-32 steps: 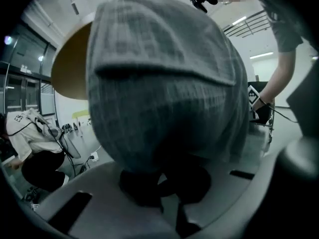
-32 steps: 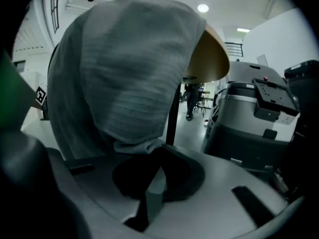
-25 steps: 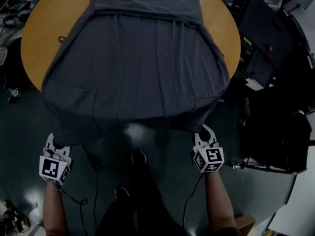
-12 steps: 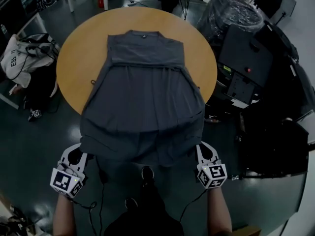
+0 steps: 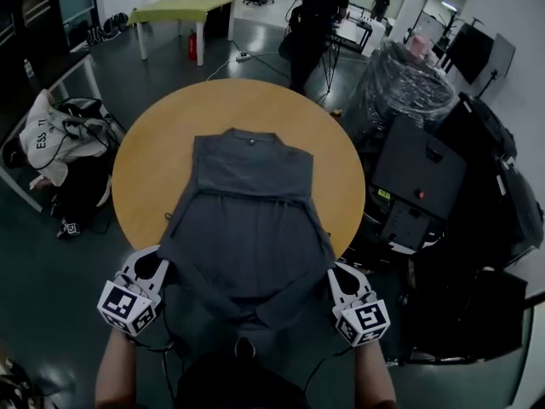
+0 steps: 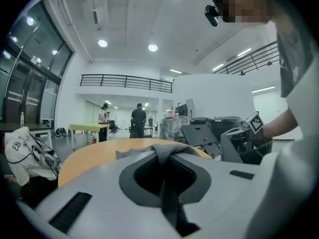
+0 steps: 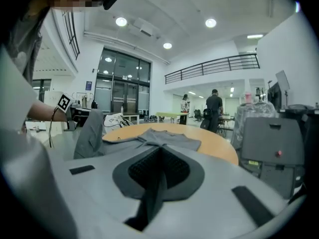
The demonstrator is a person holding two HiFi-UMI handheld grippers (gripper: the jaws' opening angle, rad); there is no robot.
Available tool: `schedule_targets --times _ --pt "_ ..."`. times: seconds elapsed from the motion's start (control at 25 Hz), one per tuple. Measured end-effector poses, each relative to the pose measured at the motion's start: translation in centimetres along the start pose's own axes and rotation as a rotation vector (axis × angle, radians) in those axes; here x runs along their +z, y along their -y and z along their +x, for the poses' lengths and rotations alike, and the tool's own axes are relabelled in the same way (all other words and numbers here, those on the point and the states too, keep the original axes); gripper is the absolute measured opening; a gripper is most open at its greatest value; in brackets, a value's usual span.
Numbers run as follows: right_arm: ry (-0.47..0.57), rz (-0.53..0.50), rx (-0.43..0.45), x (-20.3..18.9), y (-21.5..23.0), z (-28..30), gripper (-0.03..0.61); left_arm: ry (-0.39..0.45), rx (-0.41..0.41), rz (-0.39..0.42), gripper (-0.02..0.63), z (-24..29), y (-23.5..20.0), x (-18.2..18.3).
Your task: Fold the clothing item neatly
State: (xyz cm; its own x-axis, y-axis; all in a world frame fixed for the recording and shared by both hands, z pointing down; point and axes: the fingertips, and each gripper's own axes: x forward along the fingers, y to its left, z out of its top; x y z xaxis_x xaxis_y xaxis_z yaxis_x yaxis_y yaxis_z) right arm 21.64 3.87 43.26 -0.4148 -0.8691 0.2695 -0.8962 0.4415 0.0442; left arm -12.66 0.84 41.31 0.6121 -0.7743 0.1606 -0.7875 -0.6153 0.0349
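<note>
Support: we see a round orange-brown table (image 5: 140, 173).
On it: a dark grey garment (image 5: 247, 194), its collar end lying flat toward the far side.
Near edge: we see the garment's lower part pass beyond it.

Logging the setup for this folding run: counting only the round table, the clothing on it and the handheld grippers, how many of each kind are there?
round table: 1
grey garment: 1
grippers: 2 (left gripper, right gripper, each with jaws shut on the garment's near edge)
Total: 4
</note>
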Motion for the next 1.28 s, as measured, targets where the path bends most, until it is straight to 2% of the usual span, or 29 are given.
schedule_targets --times 0.12,0.24,0.44,0.64,0.8,0.92,1.0,1.08,1.16,1.28 --pt "0.047 -0.011 0.009 4.0 2.3 3.0 -0.005 0.032 0.035 -0.021 0.014 2.9 -2.4 3.3" --pt "0.095 0.019 -0.025 7.7 6.0 6.4 -0.004 0.022 0.08 -0.027 0.014 6.0 -6.2 5.7" --pt "0.065 0.016 -0.106 12.3 12.9 15.0 -0.004 -0.002 0.131 -0.059 0.014 13.2 -15.3 8.7" --pt "0.03 0.071 -0.25 15.2 21.5 23.5 -0.004 0.008 0.153 -0.071 0.014 21.4 -25.0 11.4" --pt "0.024 0.144 -0.279 17.3 27.2 30.0 -0.005 -0.012 0.17 -0.09 0.014 28.5 -30.9 12.1" --pt "0.0 0.167 -0.276 17.1 30.9 34.8 -0.005 -0.042 0.175 -0.117 0.014 34.1 -34.3 12.0" --pt "-0.031 0.187 -0.268 15.8 33.2 38.3 -0.005 -0.094 0.167 -0.12 0.014 38.0 -35.8 10.7" --pt "-0.083 0.197 -0.262 13.5 35.1 41.7 -0.004 -0.158 0.16 -0.14 0.014 41.6 -36.5 8.3" --pt "-0.15 0.199 -0.263 10.9 36.3 44.4 -0.003 -0.223 0.187 -0.15 0.014 44.3 -37.0 5.0" --pt "-0.237 0.175 -0.292 7.6 37.4 46.9 -0.003 -0.339 0.254 -0.102 0.014 46.1 -39.0 1.0"
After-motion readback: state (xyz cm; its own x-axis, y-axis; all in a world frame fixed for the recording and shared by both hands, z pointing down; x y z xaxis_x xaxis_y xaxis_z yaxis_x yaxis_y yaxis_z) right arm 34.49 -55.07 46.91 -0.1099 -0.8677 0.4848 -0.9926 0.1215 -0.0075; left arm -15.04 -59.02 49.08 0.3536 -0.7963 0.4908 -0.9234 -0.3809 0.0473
